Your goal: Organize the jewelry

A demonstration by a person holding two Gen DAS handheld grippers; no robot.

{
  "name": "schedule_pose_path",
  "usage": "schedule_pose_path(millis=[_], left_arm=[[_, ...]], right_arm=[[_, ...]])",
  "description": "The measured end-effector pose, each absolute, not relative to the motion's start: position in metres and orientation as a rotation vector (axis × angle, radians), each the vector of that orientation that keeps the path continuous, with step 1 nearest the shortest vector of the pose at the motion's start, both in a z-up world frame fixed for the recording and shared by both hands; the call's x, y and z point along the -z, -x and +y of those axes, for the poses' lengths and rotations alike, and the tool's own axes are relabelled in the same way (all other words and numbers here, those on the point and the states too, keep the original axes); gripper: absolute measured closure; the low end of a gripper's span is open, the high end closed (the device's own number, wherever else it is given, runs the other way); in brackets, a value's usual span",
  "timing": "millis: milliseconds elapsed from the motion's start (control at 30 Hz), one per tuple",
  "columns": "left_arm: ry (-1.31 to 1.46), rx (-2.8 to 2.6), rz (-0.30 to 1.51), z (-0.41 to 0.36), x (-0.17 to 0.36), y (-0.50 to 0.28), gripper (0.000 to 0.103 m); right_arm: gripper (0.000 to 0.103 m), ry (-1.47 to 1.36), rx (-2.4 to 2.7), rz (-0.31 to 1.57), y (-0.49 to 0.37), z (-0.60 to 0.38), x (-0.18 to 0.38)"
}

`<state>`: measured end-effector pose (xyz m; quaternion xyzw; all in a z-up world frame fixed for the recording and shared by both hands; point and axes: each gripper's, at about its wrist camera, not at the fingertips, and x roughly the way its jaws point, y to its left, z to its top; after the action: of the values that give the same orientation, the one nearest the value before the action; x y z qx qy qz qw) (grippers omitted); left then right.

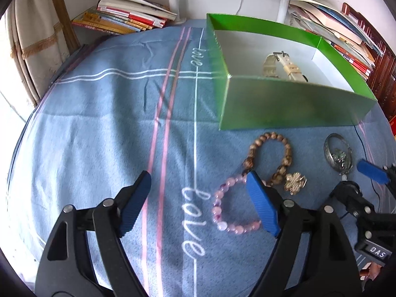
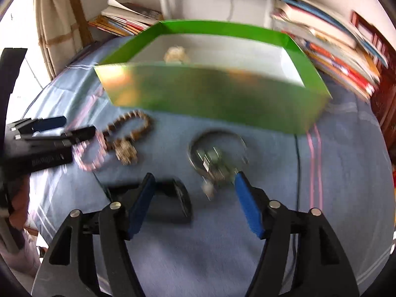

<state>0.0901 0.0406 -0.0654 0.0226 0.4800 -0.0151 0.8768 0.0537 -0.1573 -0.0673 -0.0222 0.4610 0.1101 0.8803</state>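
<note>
A green box with a white inside stands on the blue cloth and holds a beige watch. In front of it lie a brown bead bracelet, a pink bead bracelet, a gold flower brooch and a silver bangle with a green charm. My left gripper is open low over the cloth, its right pad over the pink bracelet's edge, nothing held. My right gripper is open just short of the silver bangle, empty. The box looks blurred here.
Stacks of books and magazines line the back and right. A thin black cable runs across the cloth right of the bangle. A black clip-shaped object lies between the right gripper's fingers. The other gripper enters from the left.
</note>
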Motion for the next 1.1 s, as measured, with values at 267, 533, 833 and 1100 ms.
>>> schedule_pose_path(millis=[267,533,833,1100], left_arm=[[-0.053,0.049,1.007,0.036,0.069,-0.087,0.023],[-0.060,0.055,1.017,0.034,0.072,-0.084,0.021],[-0.094,0.078,1.006,0.037,0.073,-0.070,0.021],[-0.077,0.098,1.017,0.033,0.079,-0.072,0.039]], right_arm=[[0.035,0.022,-0.189,0.982,-0.034,-0.183,0.079],[0.089,0.031,-0.178,0.960,-0.038,-0.174,0.077],[0.089,-0.048,-0.012,0.956,-0.045,-0.222,0.080],[0.082,-0.058,-0.011,0.946,-0.041,-0.224,0.080]])
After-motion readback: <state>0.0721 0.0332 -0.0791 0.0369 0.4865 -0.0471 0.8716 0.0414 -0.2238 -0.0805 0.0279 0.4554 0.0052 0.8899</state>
